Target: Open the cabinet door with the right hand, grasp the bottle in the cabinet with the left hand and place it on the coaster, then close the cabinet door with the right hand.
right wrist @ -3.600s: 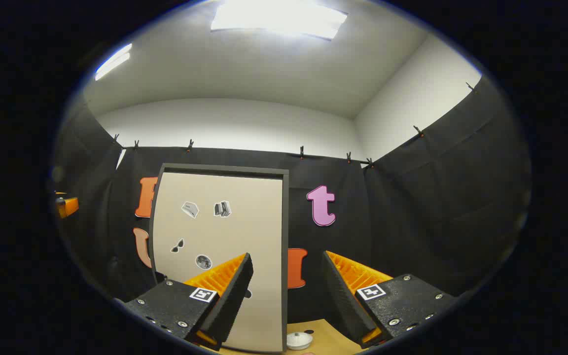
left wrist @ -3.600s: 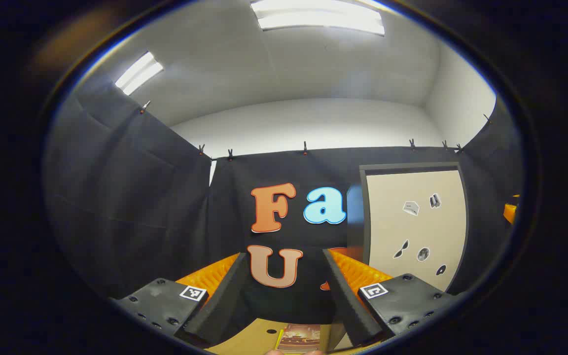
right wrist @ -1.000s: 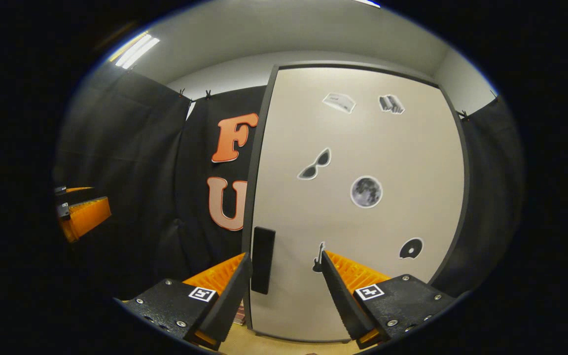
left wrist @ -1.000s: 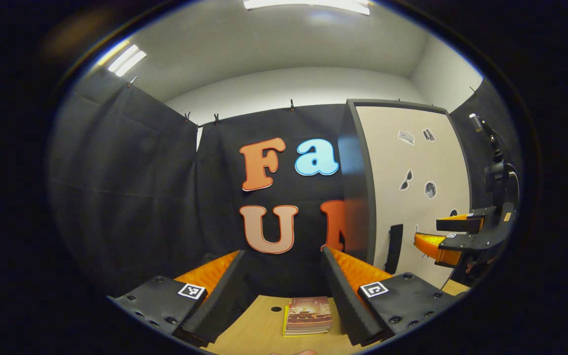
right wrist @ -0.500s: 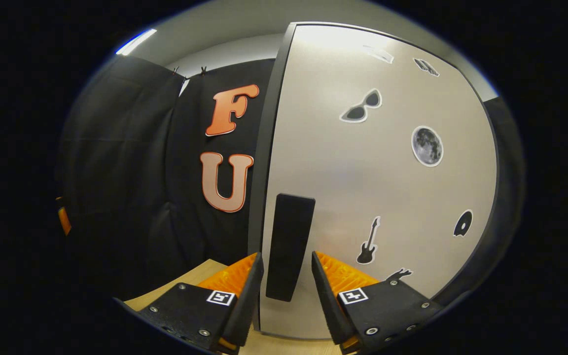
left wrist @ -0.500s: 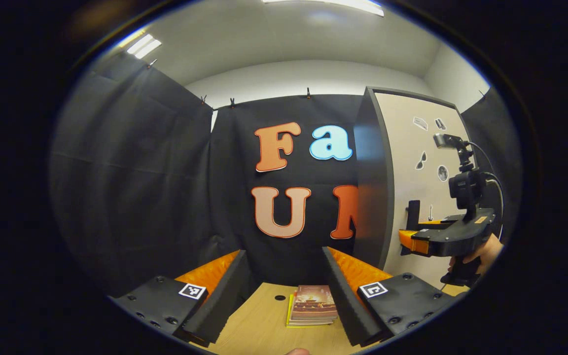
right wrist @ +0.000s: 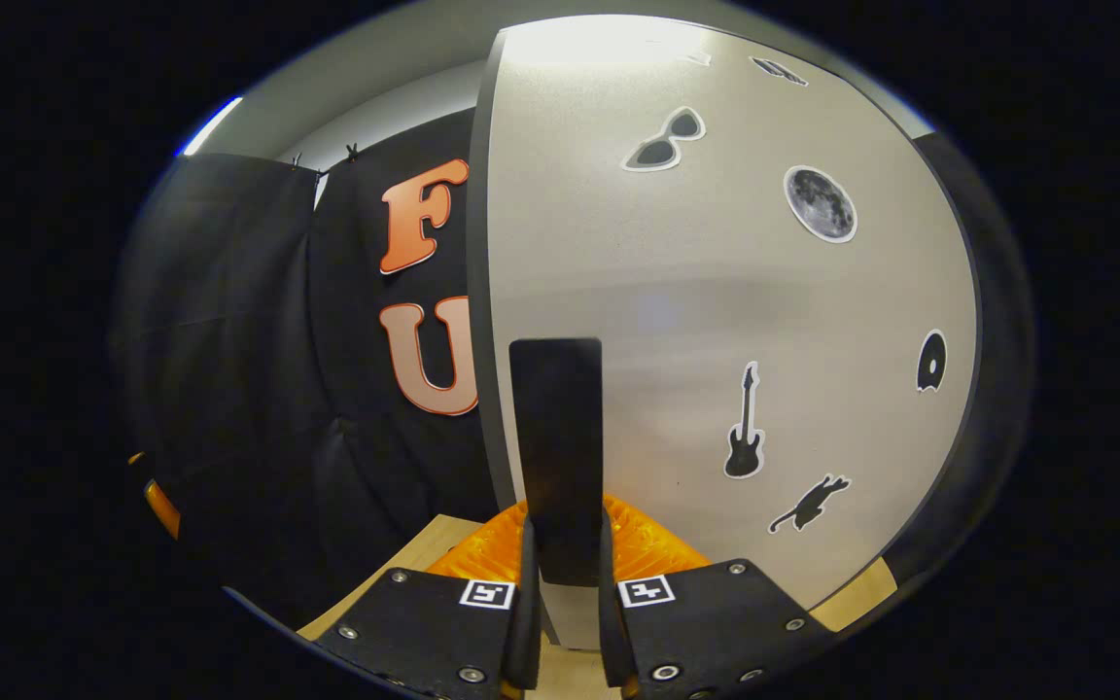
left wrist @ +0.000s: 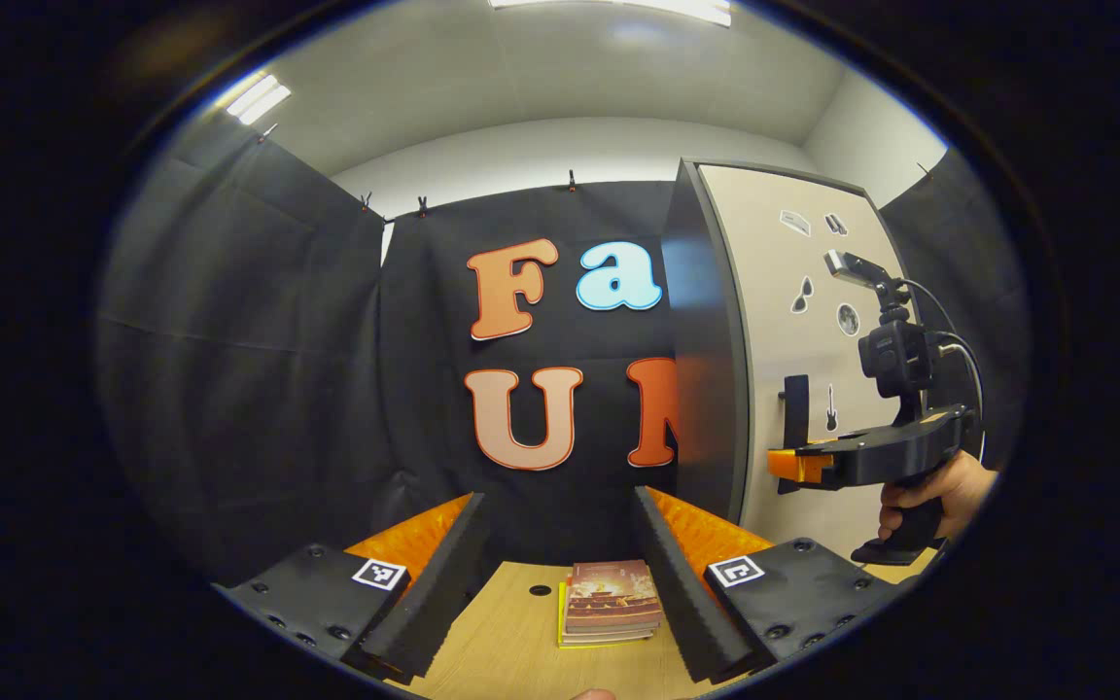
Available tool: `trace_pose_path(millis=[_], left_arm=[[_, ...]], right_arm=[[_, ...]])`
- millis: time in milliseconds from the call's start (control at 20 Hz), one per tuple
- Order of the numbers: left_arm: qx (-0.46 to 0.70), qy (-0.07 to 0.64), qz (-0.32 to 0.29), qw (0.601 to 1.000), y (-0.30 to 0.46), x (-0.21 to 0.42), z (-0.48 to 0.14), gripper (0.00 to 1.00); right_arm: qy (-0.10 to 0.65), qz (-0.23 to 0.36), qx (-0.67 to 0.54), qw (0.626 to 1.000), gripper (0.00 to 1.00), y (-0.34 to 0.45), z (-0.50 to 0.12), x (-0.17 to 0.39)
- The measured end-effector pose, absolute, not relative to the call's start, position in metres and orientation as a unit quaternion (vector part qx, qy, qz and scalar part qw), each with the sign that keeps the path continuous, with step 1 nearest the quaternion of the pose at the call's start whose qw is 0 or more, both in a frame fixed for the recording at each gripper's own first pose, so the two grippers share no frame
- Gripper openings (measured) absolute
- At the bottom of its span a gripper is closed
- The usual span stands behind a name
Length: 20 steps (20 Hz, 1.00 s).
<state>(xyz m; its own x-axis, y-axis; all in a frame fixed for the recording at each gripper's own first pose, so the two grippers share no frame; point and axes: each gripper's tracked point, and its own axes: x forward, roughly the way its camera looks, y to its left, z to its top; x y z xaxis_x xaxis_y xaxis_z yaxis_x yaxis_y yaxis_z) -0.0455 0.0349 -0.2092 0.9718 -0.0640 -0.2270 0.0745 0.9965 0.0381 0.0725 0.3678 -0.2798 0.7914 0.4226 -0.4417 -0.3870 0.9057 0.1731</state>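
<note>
Between the right gripper's nearly closed jaws stands the upright black handle, apparently pinched; its lower end is hidden. Beyond, the cabinet door looks closed. The left gripper gapes empty above stacked books.

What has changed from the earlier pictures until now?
The right gripper moved forward to the cabinet door and closed on its black handle. The left gripper stayed open above the table; the books stayed, and the door is still closed.
</note>
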Motion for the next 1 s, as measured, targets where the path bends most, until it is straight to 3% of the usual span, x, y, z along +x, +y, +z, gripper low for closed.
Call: trace_pose_path(millis=[300,800,1000], left_arm=[[0.01,0.117,-0.072,0.991,-0.002,-0.028,-0.22,0.97],[-0.02,0.114,-0.165,0.979,-0.115,-0.026,-0.244,0.95],[-0.028,0.117,-0.204,0.972,-0.165,-0.02,-0.249,0.97]], right_arm=[[0.239,0.273,0.07,0.929,0.23,0.338,-0.255,0.005],[0.223,0.32,0.118,0.913,0.23,0.305,-0.235,-0.029],[0.224,0.302,0.187,0.907,0.23,0.294,-0.239,-0.024]])
